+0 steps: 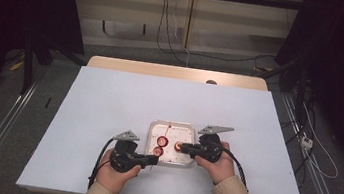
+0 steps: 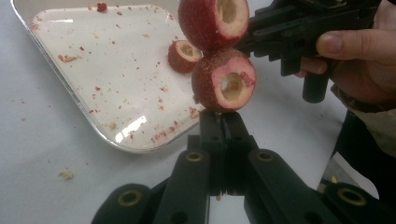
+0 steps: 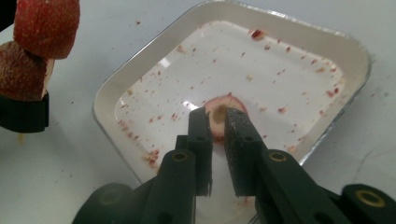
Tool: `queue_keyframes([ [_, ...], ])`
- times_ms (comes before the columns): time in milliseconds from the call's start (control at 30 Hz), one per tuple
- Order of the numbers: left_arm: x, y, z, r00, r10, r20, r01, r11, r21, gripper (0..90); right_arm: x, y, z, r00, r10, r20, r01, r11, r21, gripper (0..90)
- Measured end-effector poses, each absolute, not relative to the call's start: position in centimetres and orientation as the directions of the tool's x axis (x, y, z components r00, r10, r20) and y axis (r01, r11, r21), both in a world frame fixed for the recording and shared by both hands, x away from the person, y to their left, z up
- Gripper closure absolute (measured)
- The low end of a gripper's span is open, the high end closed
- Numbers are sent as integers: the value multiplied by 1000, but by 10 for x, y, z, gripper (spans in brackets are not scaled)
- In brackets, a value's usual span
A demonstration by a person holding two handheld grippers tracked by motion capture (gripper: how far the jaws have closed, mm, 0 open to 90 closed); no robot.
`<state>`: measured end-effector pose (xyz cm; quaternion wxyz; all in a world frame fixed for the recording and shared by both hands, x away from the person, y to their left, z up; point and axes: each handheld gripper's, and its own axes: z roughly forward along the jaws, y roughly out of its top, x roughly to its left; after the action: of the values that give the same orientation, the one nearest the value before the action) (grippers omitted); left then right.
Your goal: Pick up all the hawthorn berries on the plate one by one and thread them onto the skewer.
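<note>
- Two hands come in over the table's [image 1: 109, 99] front edge, each with one gripper: left hand [image 1: 114, 175], right hand [image 1: 219, 166].
- Left gripper [image 1: 154, 159] points toward the front left corner of the single metal tray [image 1: 172, 123]. In the left gripper view its two black jaws stand closed together, with no gap to be seen.
- Three cored hawthorn berries are in sight, red-skinned with pale flesh.
- Two of them are stacked right above the left gripper's closed tips: the lower berry [image 2: 224, 79] sits just at the tips and the upper berry [image 2: 215, 18] rests touching it on top. Whether a thin stick runs through them into the jaws cannot be told.
- The third berry [image 3: 222, 109] lies on the tray's floor, near its front right part, hole upward.
- Right gripper [image 3: 215, 116] reaches in over the tray's right rim, tips down at the third berry. Its jaws stand nearly closed, with a narrow slit between them, and the berry shows through that slit. Whether the pads press on it cannot be told.
- The tray lies near the table's front edge, a little right of the middle, and many red crumbs [image 2: 65, 58] are scattered over its floor.
- One pale crumb [image 2: 67, 174] lies on the table just outside the tray.
</note>
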<state>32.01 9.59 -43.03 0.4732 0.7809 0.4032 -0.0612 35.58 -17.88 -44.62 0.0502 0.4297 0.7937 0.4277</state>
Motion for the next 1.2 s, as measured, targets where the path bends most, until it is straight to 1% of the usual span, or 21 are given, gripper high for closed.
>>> queue_keyframes([
  [133,320,96,-430,667,573,-476,688,-227,690,896,365,-182,-444,-601,751,275,621,222,752,787],
  [233,321,96,-431,668,572,-476,688,-230,689,896,372,-181,-448,-588,748,307,631,188,752,758],
  [433,320,97,-431,665,574,-477,690,-228,687,896,373,-175,-456,-586,740,330,662,203,721,702],
  [600,320,97,-430,668,574,-474,687,-229,690,896,368,-176,-454,-588,717,374,685,196,702,701],
  [667,320,97,-429,670,573,-472,684,-231,692,896,364,-175,-453,-592,708,385,690,199,696,727],
  [800,319,97,-429,668,575,-472,685,-227,693,896,358,-175,-453,-597,692,405,701,205,683,735],
  [867,319,97,-429,667,576,-472,685,-226,693,895,357,-174,-451,-597,702,388,685,195,702,685],
  [933,319,97,-429,668,576,-472,685,-227,692,896,359,-175,-451,-584,706,401,688,168,706,653],
  [1100,320,97,-430,669,575,-470,685,-231,691,895,363,-173,-458,-575,711,404,697,168,697,618],
  [1200,320,97,-430,669,575,-471,686,-232,690,896,364,-171,-459,-574,701,424,703,155,694,623],
])
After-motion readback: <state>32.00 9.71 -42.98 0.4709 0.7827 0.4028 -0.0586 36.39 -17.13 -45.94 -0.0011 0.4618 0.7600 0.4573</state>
